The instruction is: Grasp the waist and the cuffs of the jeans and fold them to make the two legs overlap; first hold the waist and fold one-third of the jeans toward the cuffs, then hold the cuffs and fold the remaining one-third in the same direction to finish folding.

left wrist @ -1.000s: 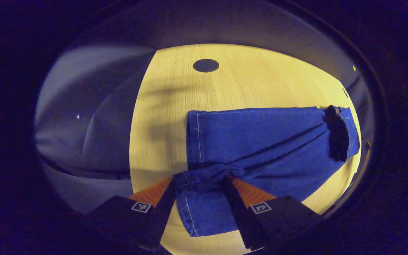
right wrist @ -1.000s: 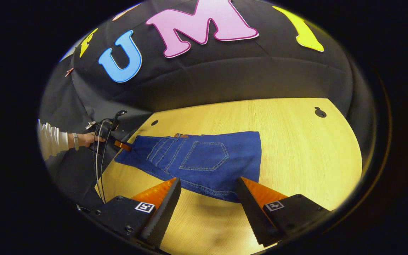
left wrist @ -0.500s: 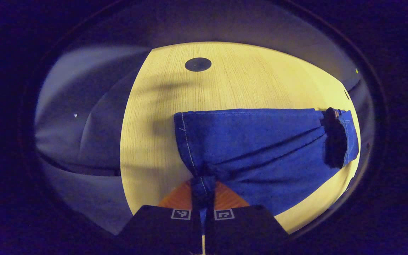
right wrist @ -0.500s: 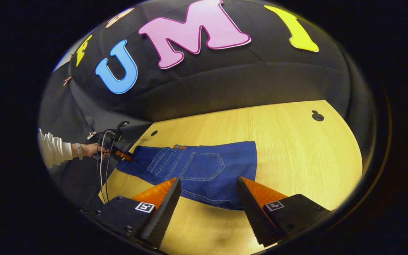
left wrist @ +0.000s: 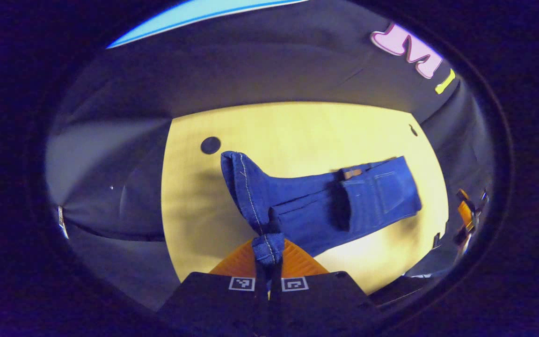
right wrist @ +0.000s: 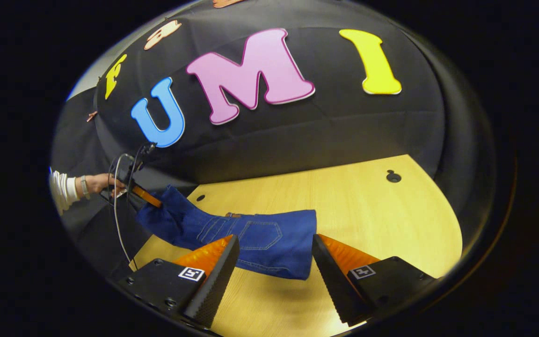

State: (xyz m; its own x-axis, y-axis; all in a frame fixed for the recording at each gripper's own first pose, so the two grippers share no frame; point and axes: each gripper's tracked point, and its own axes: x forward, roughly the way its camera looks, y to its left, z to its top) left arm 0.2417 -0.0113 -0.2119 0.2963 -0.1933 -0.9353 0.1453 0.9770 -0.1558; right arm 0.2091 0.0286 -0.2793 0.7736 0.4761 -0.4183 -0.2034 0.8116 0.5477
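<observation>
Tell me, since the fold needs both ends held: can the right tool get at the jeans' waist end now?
Probably yes: the right tool is open, with the jeans lying unobstructed just ahead.

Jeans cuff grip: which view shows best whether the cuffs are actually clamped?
Left gripper view. The left gripper is shut with the bunched cuffs pinched between its fingers, the jeans trailing away over the table. In the right gripper view that gripper is far off and small, so its clamp is unclear.
</observation>
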